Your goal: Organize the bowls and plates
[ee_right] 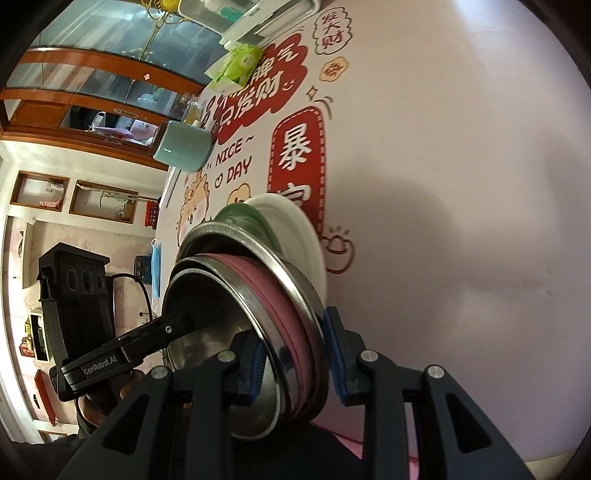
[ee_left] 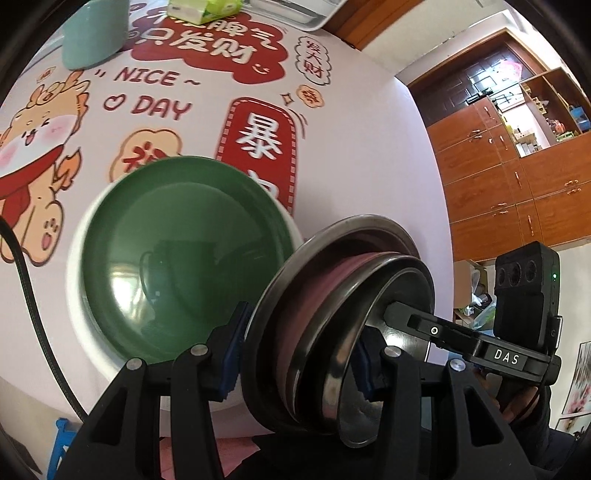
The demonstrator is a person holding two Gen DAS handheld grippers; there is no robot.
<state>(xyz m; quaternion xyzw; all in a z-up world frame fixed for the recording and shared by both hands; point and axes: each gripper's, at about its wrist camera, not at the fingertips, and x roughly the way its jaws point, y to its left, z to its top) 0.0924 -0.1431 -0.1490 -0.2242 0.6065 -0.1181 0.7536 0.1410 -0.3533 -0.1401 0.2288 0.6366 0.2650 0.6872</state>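
Both grippers, left [ee_left: 295, 354] and right [ee_right: 295, 360], clamp opposite rims of a bowl stack [ee_left: 343, 325] held tilted above the desk [ee_left: 351, 122], beside a green plate [ee_left: 184, 251]. Steel looks stiff, slippery; rims suit gripping.

A teal cup [ee_left: 90, 35] and tissue pack [ee_left: 201, 9] stand on the printed tablecloth [ee_left: 155, 92]

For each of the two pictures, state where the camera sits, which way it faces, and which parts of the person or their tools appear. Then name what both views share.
Left wrist view: on the left tongs, facing down over the printed table and green plate; the right tongs and a hand show.
Right wrist view: on the right tongs, facing along the table; the left tongs show.
Shared: the steel-and-pink dish stack clamped by both, green plate, teal cup.
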